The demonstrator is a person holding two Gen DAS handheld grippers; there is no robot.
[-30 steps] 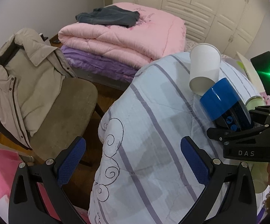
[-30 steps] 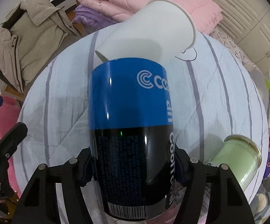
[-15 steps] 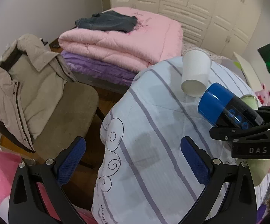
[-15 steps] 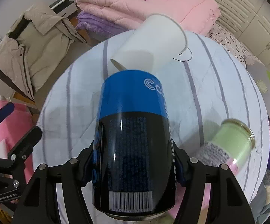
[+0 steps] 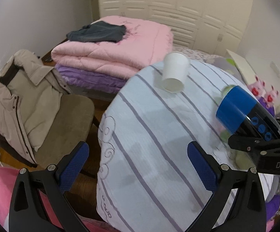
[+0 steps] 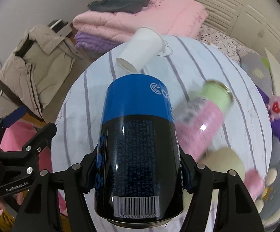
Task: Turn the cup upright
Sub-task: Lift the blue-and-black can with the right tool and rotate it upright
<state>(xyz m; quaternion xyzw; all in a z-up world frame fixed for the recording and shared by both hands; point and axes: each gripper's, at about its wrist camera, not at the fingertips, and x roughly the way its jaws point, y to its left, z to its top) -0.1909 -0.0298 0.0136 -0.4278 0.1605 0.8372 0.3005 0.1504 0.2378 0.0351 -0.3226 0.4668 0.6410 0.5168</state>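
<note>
Striped quilt (image 5: 149, 154): right gripper (image 6: 138, 172) fingers clamp blue-black cup (image 6: 138, 145) (contents unseen); left gripper (image 5: 138, 164) fingers wide.

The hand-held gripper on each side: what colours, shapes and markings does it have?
Both are black frames with silver screws. The left hand-held gripper has two angled arms ending in blue textured pads. The right hand-held gripper has the same build; its side shows white letters "DAS" in the left wrist view.
</note>
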